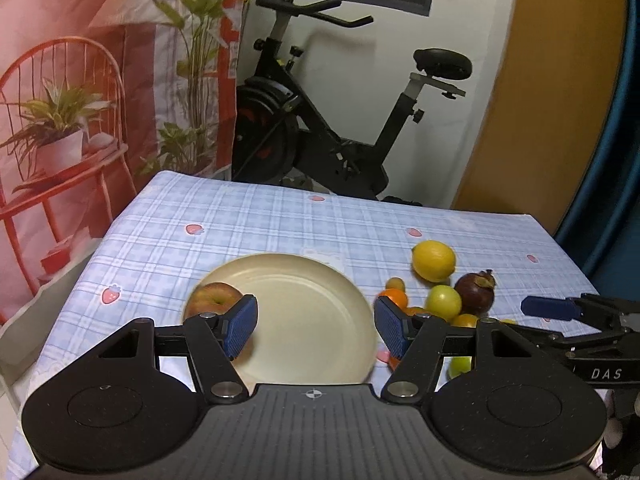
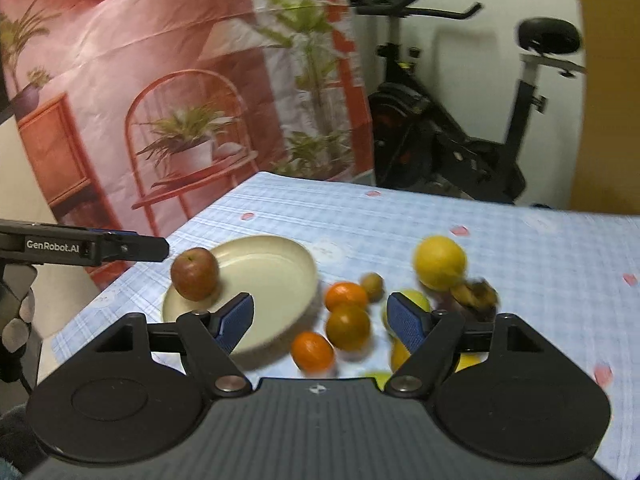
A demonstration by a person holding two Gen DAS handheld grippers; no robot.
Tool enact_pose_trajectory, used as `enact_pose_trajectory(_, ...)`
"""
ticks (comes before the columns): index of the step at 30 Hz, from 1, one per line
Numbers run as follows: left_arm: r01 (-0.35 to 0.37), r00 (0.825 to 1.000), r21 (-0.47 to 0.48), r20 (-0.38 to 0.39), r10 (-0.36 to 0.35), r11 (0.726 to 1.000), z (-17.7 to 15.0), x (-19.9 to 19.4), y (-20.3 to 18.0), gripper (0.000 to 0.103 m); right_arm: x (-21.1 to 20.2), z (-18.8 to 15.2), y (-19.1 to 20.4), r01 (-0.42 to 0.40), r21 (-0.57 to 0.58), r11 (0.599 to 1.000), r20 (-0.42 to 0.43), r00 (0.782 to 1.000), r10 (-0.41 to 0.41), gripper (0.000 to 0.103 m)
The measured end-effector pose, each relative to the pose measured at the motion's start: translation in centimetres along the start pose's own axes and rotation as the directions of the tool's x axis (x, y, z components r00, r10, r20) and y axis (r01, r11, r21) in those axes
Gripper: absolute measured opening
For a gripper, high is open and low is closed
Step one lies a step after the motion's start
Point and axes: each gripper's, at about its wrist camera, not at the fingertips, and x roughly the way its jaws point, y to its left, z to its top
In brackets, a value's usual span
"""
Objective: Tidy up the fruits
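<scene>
Plate [image 1: 304, 280]: the apple [image 1: 214, 298] sat on its left rim, my first sorted fruit. Lemon [image 1: 434, 260], oranges [image 2: 346, 296] and mangosteen [image 1: 476, 290] lay clustered right of the plate, awaiting transfer. My left gripper [image 1: 316, 326] and right gripper [image 2: 320, 320] hung released, carrying nothing.

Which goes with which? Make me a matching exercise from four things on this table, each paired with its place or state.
1. red round apple
2. yellow oval lemon
3. dark purple mangosteen
4. cream round plate

A. has a dried brown cap
B. holds a single fruit
C. lies in the dish, at its left edge
D. loose fruit farthest back on the checked tablecloth

Pairs: 1-C, 2-D, 3-A, 4-B
</scene>
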Motion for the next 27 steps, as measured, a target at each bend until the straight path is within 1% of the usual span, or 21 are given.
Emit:
enact_pose_trajectory(2, -0.002, 1.000, 0.002, 0.010, 0.002, 1.000, -0.4, -0.3, -0.7, 0.067, -0.8, -0.7, -0.3, 0.016, 0.002, 1.000, 0.005, 1.000, -0.016, 0.077)
enact_pose_trajectory(5, 0.004, 1.000, 0.004, -0.011, -0.004, 1.000, -1.2, -0.4, -1.5, 0.067, -1.5, -1.8, -0.4, 0.040, -0.009, 0.999, 0.009, 0.999, -0.040, 0.077)
enact_pose_trajectory(9, 0.012, 0.999, 0.004, -0.038, -0.012, 1.000, -2.2, -0.4, -2.1, 0.066, -1.7, -2.9, -0.5, 0.035, -0.008, 0.999, -0.009, 0.999, -0.035, 0.075)
enact_pose_trajectory(11, 0.022, 0.999, -0.005, -0.047, -0.023, 1.000, -2.6, -0.4, -2.2, 0.066, -1.7, -3.3, -0.6, 0.034, -0.008, 0.999, -0.014, 0.999, -0.034, 0.071)
enact_pose_trajectory(13, 0.025, 0.998, -0.008, -0.054, -0.026, 1.000, -3.1, -0.4, -2.3, 0.066, -1.8, -3.8, -0.6, 0.035, -0.014, 0.999, -0.021, 0.999, -0.036, 0.071)
enact_pose_trajectory(15, 0.029, 0.998, -0.009, -0.058, -0.029, 1.000, -3.4, -0.4, -2.4, 0.066, -1.7, -4.2, -0.6, 0.031, -0.017, 0.999, -0.030, 0.999, -0.031, 0.070)
enact_pose_trajectory(18, 0.037, 0.997, -0.012, -0.065, -0.038, 0.999, -3.6, -0.4, -2.5, 0.066, -1.5, -4.7, -0.5, 0.025, -0.012, 1.000, -0.046, 0.999, -0.026, 0.067)
enact_pose_trajectory(22, 0.037, 0.997, -0.006, -0.069, -0.037, 0.999, -3.8, -0.4, -2.7, 0.066, -1.5, -5.4, -0.5, 0.017, -0.017, 1.000, -0.064, 0.998, -0.018, 0.066)
enact_pose_trajectory(24, 0.039, 0.996, -0.005, -0.076, -0.039, 0.999, -3.9, -0.4, -2.7, 0.066, -1.6, -5.6, -0.5, 0.011, -0.023, 1.000, -0.071, 0.997, -0.013, 0.062)
enact_pose_trajectory(27, 0.039, 0.996, -0.009, -0.086, -0.039, 0.999, -4.2, -0.3, -2.7, 0.065, -1.8, -5.8, -0.3, 0.007, -0.032, 0.999, -0.080, 0.997, -0.009, 0.060)
